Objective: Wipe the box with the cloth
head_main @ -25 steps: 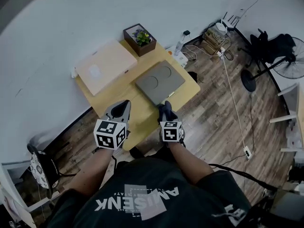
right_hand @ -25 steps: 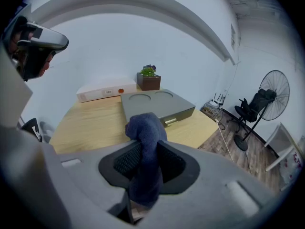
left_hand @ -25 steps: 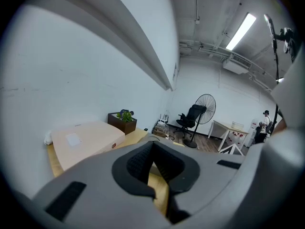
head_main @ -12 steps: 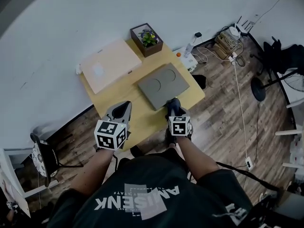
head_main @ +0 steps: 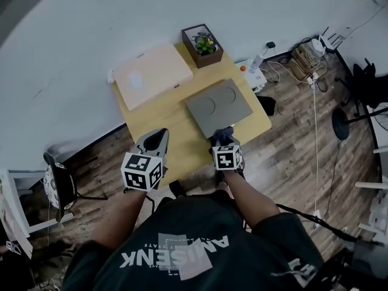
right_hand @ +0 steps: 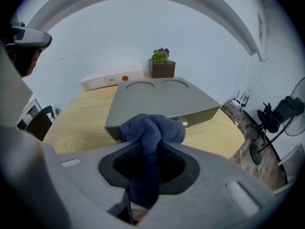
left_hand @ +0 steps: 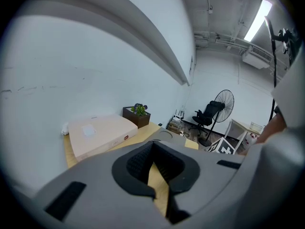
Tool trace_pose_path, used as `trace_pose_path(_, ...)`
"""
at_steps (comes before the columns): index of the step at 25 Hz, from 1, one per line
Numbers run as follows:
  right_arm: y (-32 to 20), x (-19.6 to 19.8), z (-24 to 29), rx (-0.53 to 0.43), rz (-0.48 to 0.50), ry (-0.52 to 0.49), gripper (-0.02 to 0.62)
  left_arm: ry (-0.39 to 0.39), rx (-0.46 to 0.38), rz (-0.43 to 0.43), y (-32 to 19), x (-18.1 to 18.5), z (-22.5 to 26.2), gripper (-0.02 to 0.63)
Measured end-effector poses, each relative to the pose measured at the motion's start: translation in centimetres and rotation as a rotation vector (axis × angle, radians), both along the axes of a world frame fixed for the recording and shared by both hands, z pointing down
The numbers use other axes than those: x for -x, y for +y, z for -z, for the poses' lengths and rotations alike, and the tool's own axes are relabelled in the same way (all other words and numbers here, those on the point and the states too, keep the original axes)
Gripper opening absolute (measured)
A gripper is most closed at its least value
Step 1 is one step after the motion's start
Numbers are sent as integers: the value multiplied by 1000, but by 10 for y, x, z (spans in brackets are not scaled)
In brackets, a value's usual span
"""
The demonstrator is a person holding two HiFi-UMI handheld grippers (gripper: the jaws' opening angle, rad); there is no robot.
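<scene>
Looking steeply down from the head view, we see a light wooden table (head_main: 165, 117) in the upper middle of the frame, set against a white wall (head_main: 91, 29). Near the centre of the frame the grey box (head_main: 219, 107) lies flat on it, with two round recesses in its lid. To the box's upper left lies a flat beige box (head_main: 153, 74). At the table's far edge stands a dark wooden planter (head_main: 203, 47) holding a small plant. The right gripper (head_main: 223, 137) is at the near edge of the grey box, just right of the frame's centre. Its jaws are closed on a dark blue cloth (right_hand: 151, 129), which bunches out past the jaw tips and hangs down between them. In the right gripper view the bunched cloth sits in front of the box's near corner; we cannot tell whether it touches. The left gripper (head_main: 159, 136) hovers by the table's near left edge, apart from the grey box. In the left gripper view its jaws are drawn together to a thin wedge-shaped slit — only the tabletop shows through it, and they grip nothing. On the wooden floor (head_main: 291, 144) a standing fan (head_main: 345, 121) is at the right of the frame, with a tangle of cables (head_main: 303, 56) at the upper right.
</scene>
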State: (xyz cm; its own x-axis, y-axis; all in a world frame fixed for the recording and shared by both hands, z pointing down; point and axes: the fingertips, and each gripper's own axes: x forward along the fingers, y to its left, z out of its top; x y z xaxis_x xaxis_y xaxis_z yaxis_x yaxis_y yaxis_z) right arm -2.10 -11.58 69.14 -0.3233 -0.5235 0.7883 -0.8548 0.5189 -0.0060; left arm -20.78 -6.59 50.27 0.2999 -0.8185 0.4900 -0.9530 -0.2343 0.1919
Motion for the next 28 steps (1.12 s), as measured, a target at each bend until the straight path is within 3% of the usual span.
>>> trace_pose_path(15,28,39,-1,26,152,-65,98,6,-7,17,-2,9,-1,-3)
trace_pose_path(21,35,36,6,54,201,-100,98,8,-11,5,-9,3,0,-3)
trace_pose_path(28,29,4,31,-15,235,-139,98,21,-23,-19,-27,-20,2,-3)
